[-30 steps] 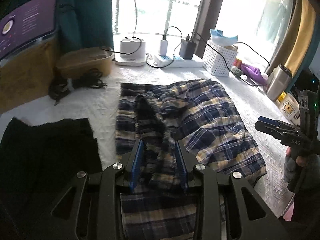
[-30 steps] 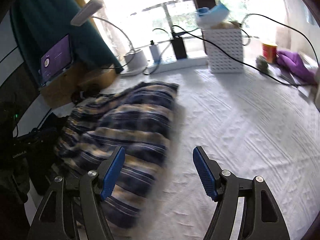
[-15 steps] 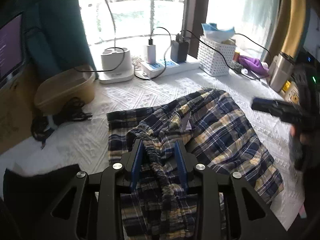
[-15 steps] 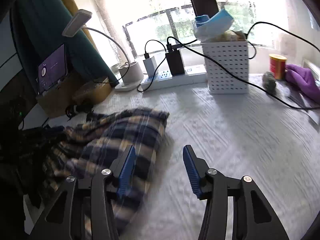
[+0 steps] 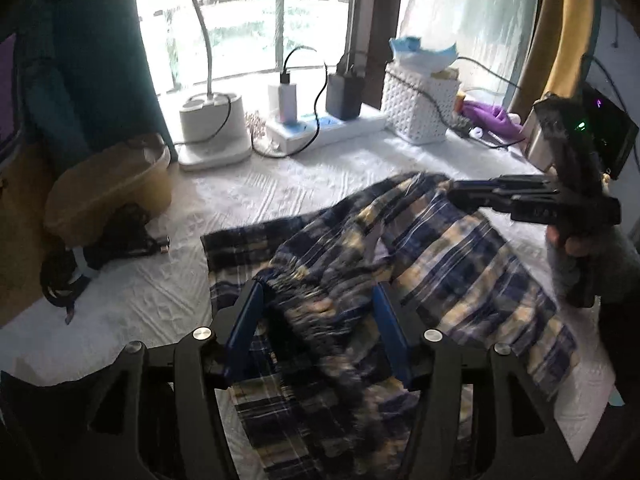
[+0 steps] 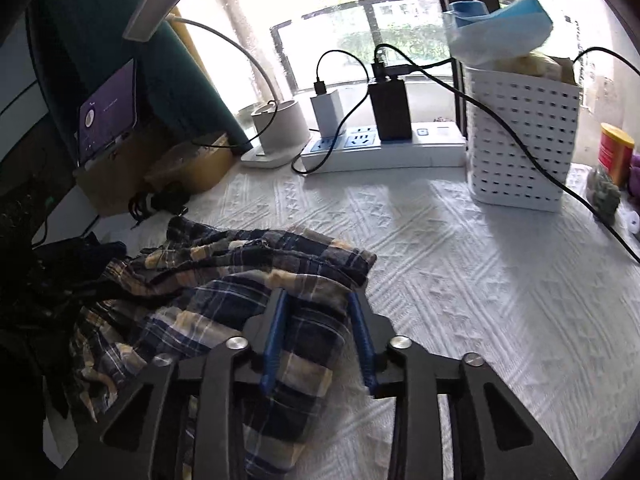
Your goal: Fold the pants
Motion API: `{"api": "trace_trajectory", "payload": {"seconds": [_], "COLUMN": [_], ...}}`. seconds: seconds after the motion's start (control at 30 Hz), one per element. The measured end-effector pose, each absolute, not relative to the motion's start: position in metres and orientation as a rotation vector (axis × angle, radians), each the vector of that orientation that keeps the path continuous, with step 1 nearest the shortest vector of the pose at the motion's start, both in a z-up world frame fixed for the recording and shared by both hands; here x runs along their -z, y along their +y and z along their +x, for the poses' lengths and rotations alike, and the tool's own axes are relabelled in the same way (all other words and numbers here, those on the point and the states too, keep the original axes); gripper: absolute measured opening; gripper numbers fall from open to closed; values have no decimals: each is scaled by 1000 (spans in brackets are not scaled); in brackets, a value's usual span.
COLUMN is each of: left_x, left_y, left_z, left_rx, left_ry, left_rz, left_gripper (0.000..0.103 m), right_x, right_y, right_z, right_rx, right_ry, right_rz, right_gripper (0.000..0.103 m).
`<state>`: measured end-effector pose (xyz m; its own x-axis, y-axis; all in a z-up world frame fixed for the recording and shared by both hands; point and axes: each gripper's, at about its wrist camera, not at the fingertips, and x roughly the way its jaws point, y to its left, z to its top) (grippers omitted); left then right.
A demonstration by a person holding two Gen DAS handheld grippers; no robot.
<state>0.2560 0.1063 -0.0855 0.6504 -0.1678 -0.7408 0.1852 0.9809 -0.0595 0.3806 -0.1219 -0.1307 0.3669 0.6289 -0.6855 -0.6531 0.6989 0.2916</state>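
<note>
Pants (image 5: 420, 264) in blue and yellow plaid lie rumpled on the white textured bedspread (image 6: 480, 260), near its front edge, partly doubled over on themselves. Thin woven cloth like this looks light and limp; it will sag and slide wherever it is not held, so it is best taken by firm edges such as the gathered waistband or a hem or corner, pinching all layers together.

One bunched ridge runs up between the pads of the left gripper (image 5: 318, 328), whose jaws are opening, so the cloth no longer looks pinched there. At the far corner of the pants, the right gripper (image 6: 318, 324) straddles a fold, and its jaws are closing on it; whether the pads already press the cloth is hard to tell.

Farther back stand a power strip (image 6: 384, 152), a white basket (image 6: 520, 140) and a lamp base (image 5: 212, 124) under the window.
</note>
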Motion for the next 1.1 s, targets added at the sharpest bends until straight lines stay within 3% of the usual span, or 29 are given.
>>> {"api": "trace_trajectory", "payload": {"seconds": [0.03, 0.07, 0.27, 0.5, 0.73, 0.87, 0.9, 0.97, 1.1], "left_x": [88, 90, 80, 67, 101, 107, 108, 108, 103], "left_y": [108, 109, 120, 136, 149, 156, 158, 162, 170], "left_z": [257, 260, 264, 282, 313, 313, 313, 311, 306], "left_rx": [206, 204, 193, 179, 135, 134, 138, 127, 84], "left_ry": [842, 848, 818, 782, 859, 876, 881, 880, 874], "left_rz": [18, 18, -1, -55, -57, -85, -100, -114, -140], "left_gripper": [50, 31, 18, 17, 18, 24, 25, 29, 31], "right_x": [131, 132, 124, 122, 144, 147, 147, 146, 145], "right_y": [-119, -118, -119, -118, -104, -106, -107, -110, -134], "right_z": [380, 380, 381, 393, 409, 412, 412, 409, 409], "right_rx": [-823, -820, -808, -779, -735, -708, -700, -648, -479], "right_ry": [866, 863, 838, 842, 900, 907, 905, 897, 901], "right_rz": [-44, -54, -48, 18, 17, 23, 19, -9, -36], "right_gripper": [15, 12, 8, 8, 8, 8, 9, 21, 24]}}
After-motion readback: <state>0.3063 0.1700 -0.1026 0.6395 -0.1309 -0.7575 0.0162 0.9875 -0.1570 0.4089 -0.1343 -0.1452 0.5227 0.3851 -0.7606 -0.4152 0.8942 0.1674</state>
